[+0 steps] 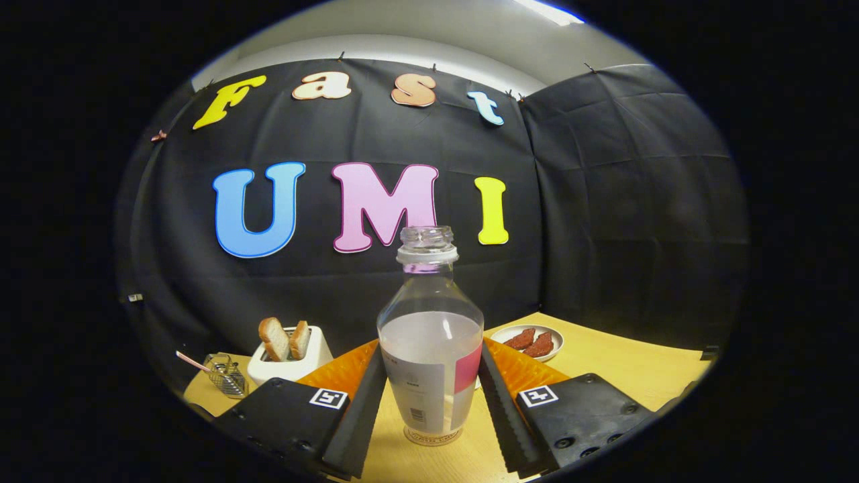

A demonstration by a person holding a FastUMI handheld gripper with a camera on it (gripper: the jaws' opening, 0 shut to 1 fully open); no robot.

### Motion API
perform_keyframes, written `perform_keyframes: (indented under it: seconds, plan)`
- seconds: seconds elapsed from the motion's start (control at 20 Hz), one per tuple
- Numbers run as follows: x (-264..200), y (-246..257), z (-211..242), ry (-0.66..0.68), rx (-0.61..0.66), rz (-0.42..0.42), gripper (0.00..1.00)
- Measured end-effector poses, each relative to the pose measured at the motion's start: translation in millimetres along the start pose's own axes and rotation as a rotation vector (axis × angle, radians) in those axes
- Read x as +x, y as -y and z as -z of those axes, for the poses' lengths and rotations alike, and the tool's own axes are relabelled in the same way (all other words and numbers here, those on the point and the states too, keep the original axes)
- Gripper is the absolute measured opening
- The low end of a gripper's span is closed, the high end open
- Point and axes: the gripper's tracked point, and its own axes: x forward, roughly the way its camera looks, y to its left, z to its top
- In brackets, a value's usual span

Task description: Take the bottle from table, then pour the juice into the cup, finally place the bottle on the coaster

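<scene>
I am looking into a booth walled with black cloth, creased in squares, with a pale ceiling above it. Below runs a light wooden table, reaching back to where the cloth walls meet.

My gripper comes next in bulk. Its two fingers rise from the near side and angle inward on either flank of the bottle. Their inner faces lie right against the bottle's lower body, one on each side, so I read them as clamped on it, though I cannot judge how hard they press.

The bottle stands upright between the fingers, clear, uncapped, with a threaded neck at the top. A cloudy pale liquid fills roughly its lower half, and a label wraps the lower body. Beneath its base I see a small round coaster on the table; whether the base rests on it or hangs just above, I cannot tell.

Beyond my left finger sits a white toaster with two slices of bread standing in its slots. Beyond my right finger is a small white plate carrying reddish-brown pieces of food. Past the toaster, near the table's far left corner, is a small wire basket with a thin pink-handled utensil leaning out of it.
</scene>
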Motion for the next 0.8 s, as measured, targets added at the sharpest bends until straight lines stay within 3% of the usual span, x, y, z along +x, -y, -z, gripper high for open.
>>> perform_keyframes:
  seconds: [0.45,0.8]
  plan:
    - [49,-16,101,-0.077,-0.046,0.074,0.77]
    - [65,-21,132,-0.104,-0.076,0.08,0.78]
